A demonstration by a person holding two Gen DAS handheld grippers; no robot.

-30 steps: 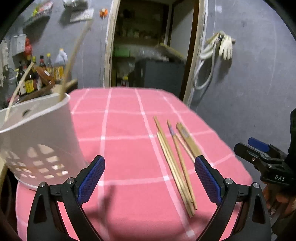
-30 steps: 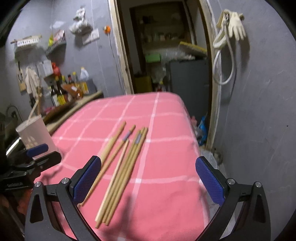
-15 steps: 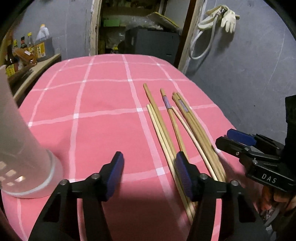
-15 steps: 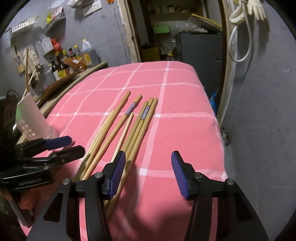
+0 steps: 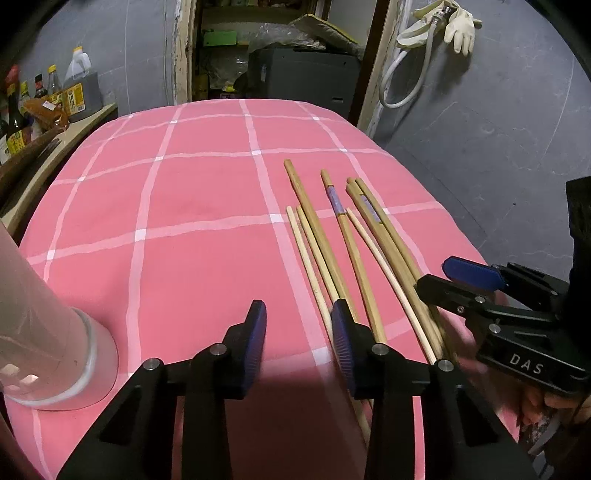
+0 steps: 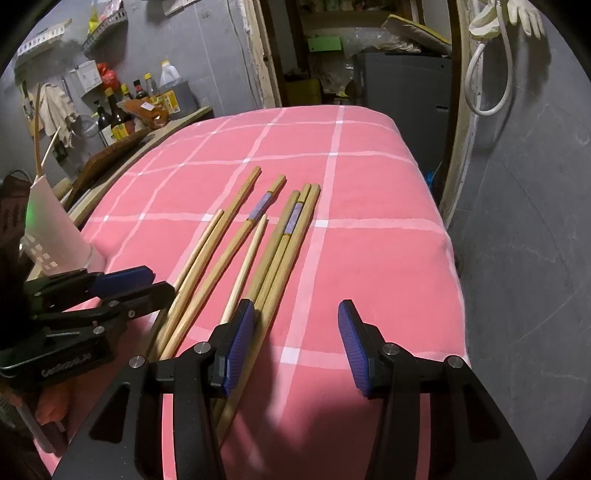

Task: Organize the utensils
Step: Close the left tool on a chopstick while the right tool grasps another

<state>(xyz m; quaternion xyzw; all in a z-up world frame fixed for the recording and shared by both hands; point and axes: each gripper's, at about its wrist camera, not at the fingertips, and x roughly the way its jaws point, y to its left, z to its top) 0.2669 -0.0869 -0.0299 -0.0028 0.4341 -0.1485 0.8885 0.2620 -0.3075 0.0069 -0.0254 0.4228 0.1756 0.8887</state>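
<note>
Seven light, stiff, slippery wooden chopsticks lie loose at right of centre on the pink checked tablecloth, best pinched singly near their lower ends. The left gripper and right gripper, jaws just narrowed, stand half open and empty, each with one pad beside the bundle.

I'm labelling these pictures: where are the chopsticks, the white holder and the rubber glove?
chopsticks (image 6: 236, 240), right wrist view, mid-shaft.
white holder (image 5: 55, 354), left wrist view, lower wall.
rubber glove (image 5: 460, 27), left wrist view, palm.
</note>
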